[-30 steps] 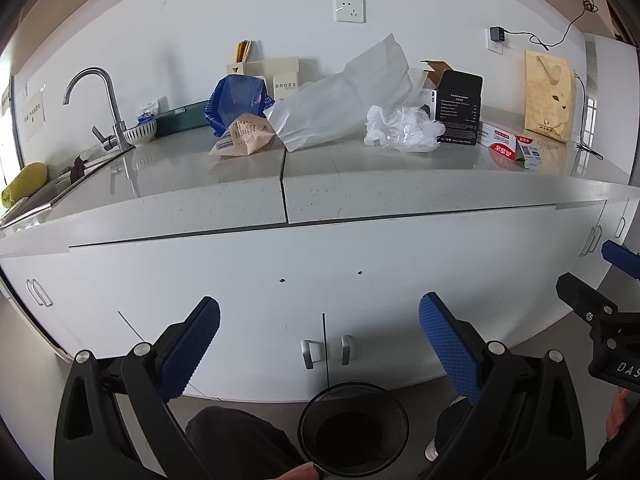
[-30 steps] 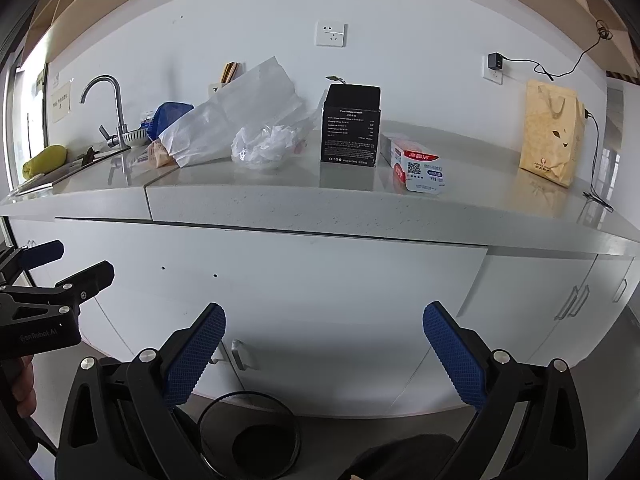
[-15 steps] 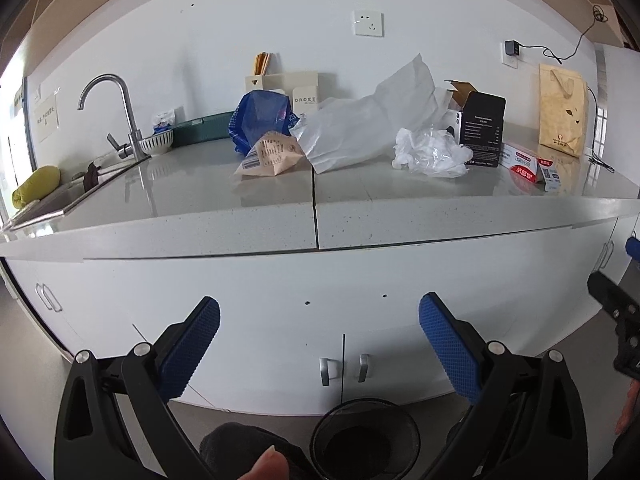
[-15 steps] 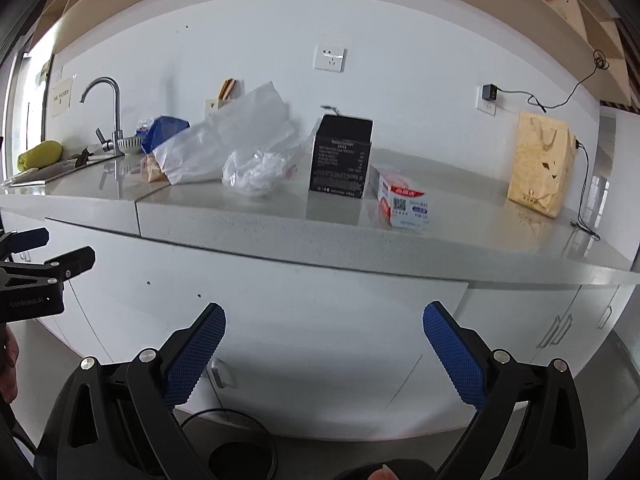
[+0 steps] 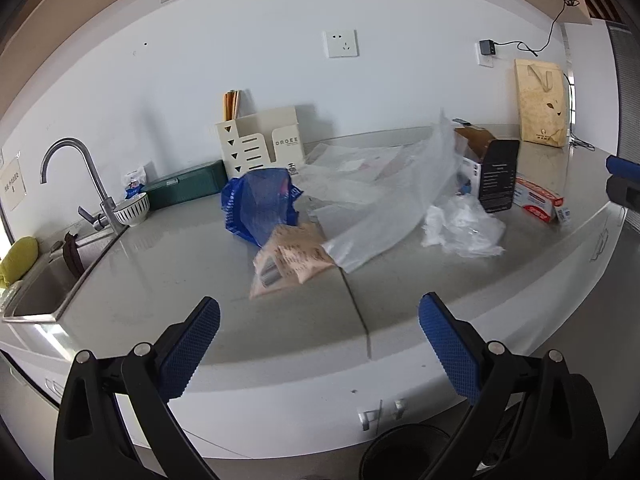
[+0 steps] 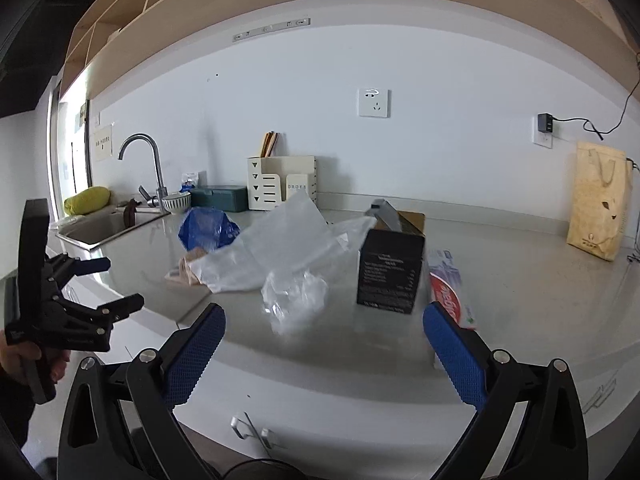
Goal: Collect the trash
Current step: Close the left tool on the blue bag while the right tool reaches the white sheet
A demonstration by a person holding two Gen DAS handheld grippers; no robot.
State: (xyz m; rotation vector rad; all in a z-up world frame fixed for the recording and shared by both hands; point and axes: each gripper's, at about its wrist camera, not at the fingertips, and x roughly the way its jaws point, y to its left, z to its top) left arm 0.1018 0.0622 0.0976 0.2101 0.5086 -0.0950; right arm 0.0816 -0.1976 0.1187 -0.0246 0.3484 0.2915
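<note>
Trash lies on the grey countertop [image 5: 180,264]: a blue plastic bag [image 5: 258,206], a tan paper pouch [image 5: 290,260], a large clear plastic bag [image 5: 384,200], crumpled clear plastic [image 5: 464,226], an open black box [image 5: 496,174] and a red-and-white carton [image 5: 538,202]. A black waste bin [image 5: 404,454] stands on the floor below. My left gripper [image 5: 318,354] is open and empty above the counter's front edge. My right gripper [image 6: 324,358] is open and empty, in front of the crumpled plastic [image 6: 296,294] and black box [image 6: 390,270].
A sink [image 5: 44,288] with a faucet [image 5: 76,176] is at the left, with a bowl [image 5: 132,210], a green tin [image 5: 186,188] and a cream organizer [image 5: 260,144] behind. A tan paper bag [image 5: 542,104] stands at the far right. Cabinet doors are below.
Both grippers have risen from cabinet height to above the counter and moved closer to it. The trash now shows from above. Both stay open.
</note>
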